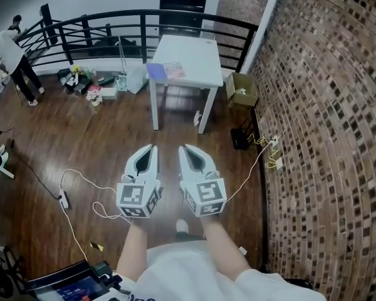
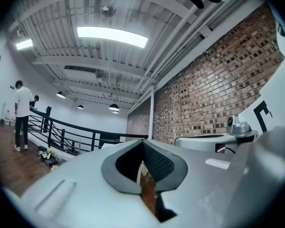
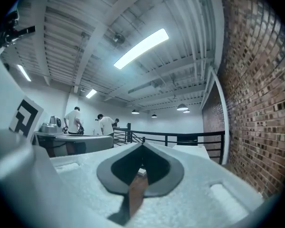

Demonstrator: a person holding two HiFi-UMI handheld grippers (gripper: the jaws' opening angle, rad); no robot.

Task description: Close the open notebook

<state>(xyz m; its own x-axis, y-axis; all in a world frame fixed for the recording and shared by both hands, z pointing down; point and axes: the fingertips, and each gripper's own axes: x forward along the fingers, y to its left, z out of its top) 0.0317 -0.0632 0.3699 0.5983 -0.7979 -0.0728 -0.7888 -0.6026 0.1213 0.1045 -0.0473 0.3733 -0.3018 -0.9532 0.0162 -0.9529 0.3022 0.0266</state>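
Not begun: the notebook is out of reach, far ahead.
The notebook lies, apparently open, at the left edge of the far white table. The left gripper and right gripper are near the person, well apart from it, jaws pressed together on nothing.

The left gripper and right gripper are formed as pale grey pointed shells with dark inner pads, each fitted with a black-and-white marker cube, and white clothing is worn.
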